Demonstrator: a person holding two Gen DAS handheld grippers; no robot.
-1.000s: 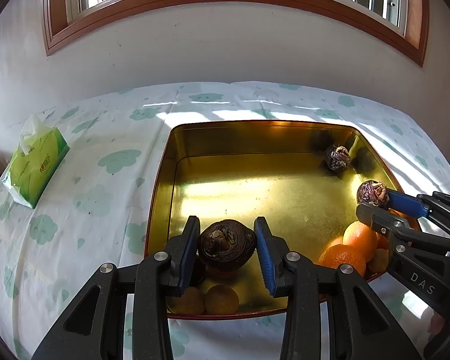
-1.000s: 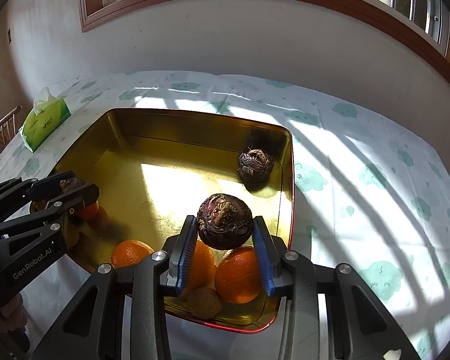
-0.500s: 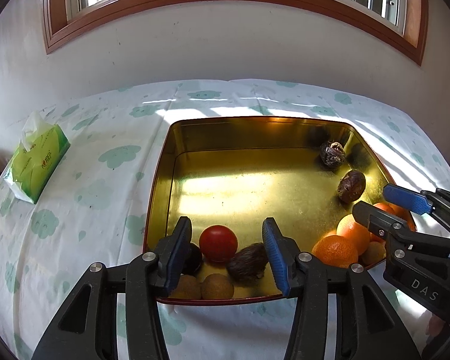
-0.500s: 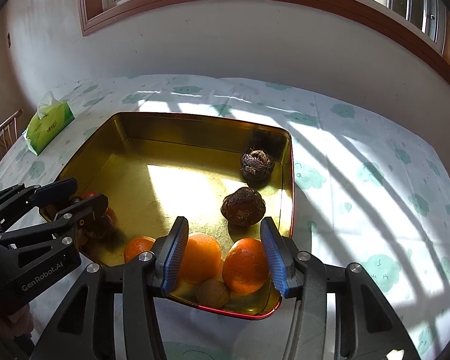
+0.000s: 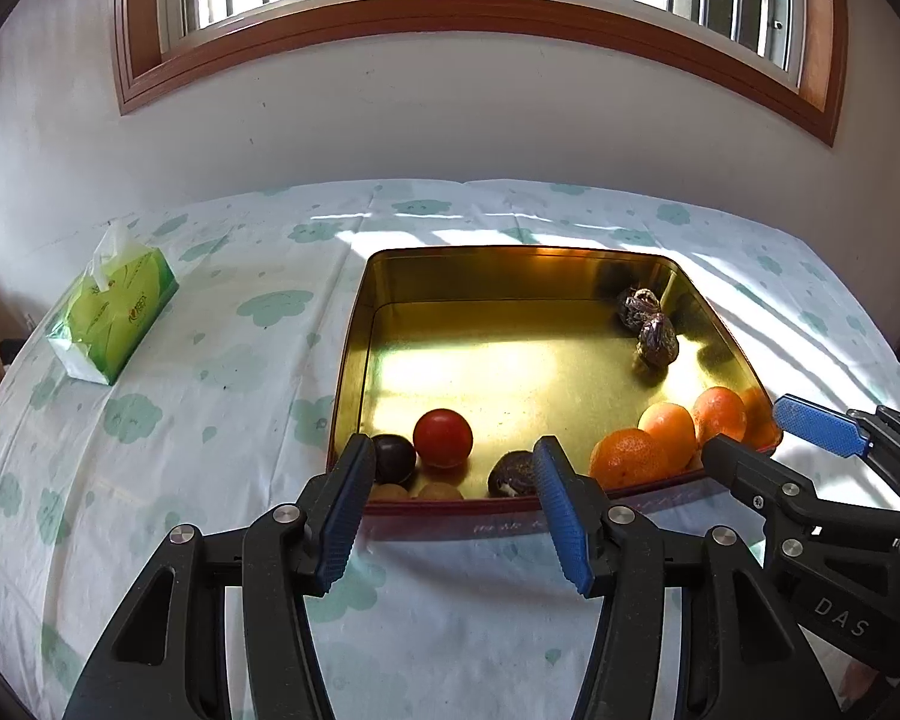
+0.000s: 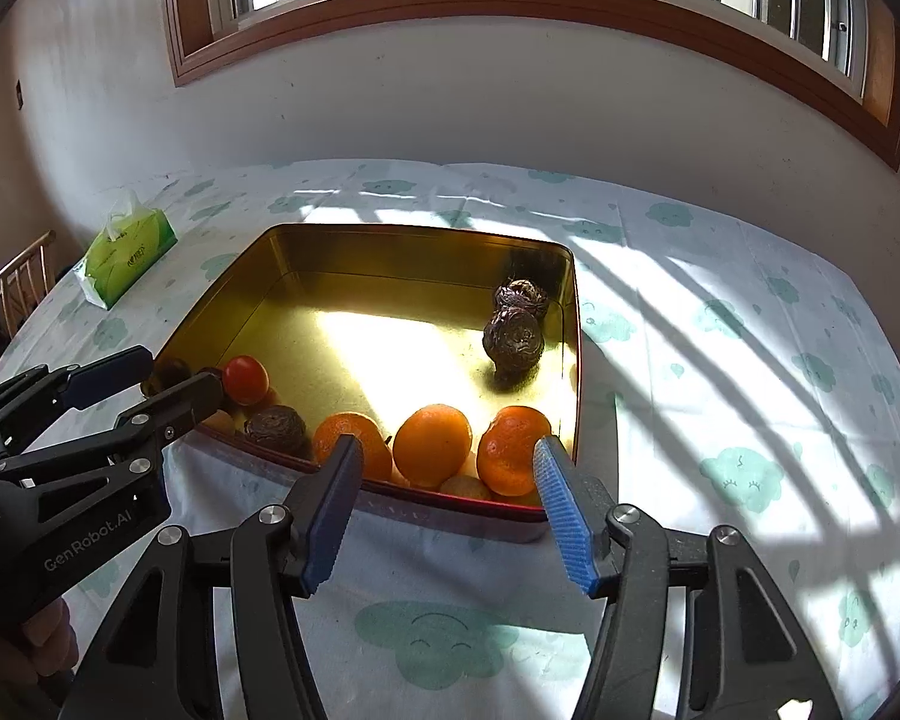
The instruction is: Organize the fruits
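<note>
A gold tin tray (image 5: 354, 348) holds a red tomato (image 5: 442, 438), a dark plum (image 5: 393, 459), a brown wrinkled fruit (image 5: 513, 473) and small tan fruits at its front left. Three oranges (image 6: 432, 438) lie at the front right, and two more brown fruits (image 6: 513, 339) sit together by the right wall (image 6: 573, 324). My left gripper (image 5: 453, 444) hovers over the tray's near edge, its jaws opening with nothing between them. My right gripper (image 6: 447, 447) hangs in front of the oranges, its jaws also opening and empty. Each gripper shows in the other's view: right gripper (image 5: 762, 429), left gripper (image 6: 177, 372).
A green tissue pack (image 5: 117, 318) lies on the cloud-print tablecloth (image 5: 210, 408) to the tray's left. A wooden chair (image 6: 24, 282) stands past the table's left edge. The wall and window are behind the table. A hand (image 6: 36, 636) holds the left gripper.
Both grippers were shut on brown fruits and have let them go into the tray. The right one's fruit rolled back beside the far one. Both grippers drew back and up.
</note>
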